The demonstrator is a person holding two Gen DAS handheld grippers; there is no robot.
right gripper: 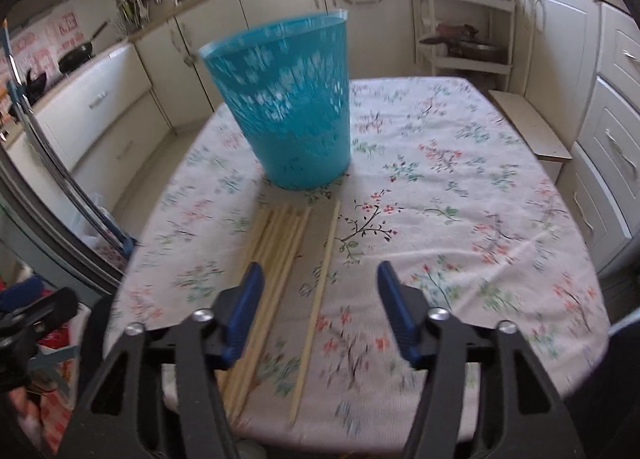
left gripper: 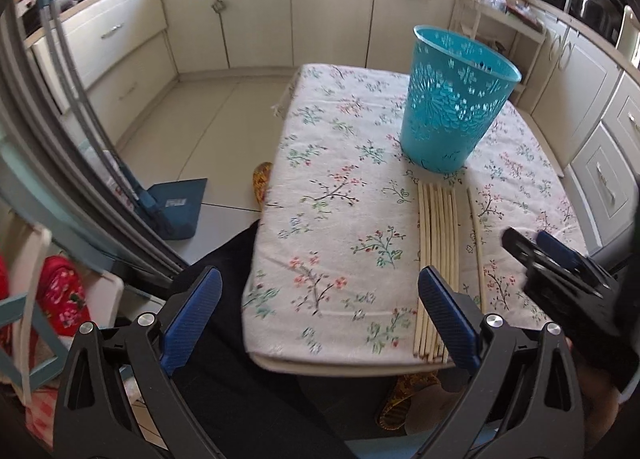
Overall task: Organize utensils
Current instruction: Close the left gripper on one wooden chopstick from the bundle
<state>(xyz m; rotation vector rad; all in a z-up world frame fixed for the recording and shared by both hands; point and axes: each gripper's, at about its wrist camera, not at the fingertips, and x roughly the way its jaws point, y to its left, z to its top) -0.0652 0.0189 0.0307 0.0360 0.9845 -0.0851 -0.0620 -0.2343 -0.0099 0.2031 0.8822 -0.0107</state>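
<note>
A bundle of several wooden chopsticks (left gripper: 437, 243) (right gripper: 276, 255) lies on the floral tablecloth, and a single chopstick (left gripper: 477, 251) (right gripper: 318, 299) lies apart to its right. Behind them stands a tall turquoise perforated basket (left gripper: 456, 99) (right gripper: 290, 107), upright. My left gripper (left gripper: 320, 299) hangs open over the table's near edge, its right finger above the bundle's near ends. My right gripper (right gripper: 320, 291) (left gripper: 526, 239) is open above the single chopstick, which runs between its fingers without the pads touching it.
The small table (left gripper: 328, 219) (right gripper: 460, 219) is ringed by cream kitchen cabinets (left gripper: 256, 11). A blue dustpan (left gripper: 176, 207) stands on the floor at left. A white shelf rack (right gripper: 468, 31) is behind the table. A person's dark-clothed legs are below the near edge.
</note>
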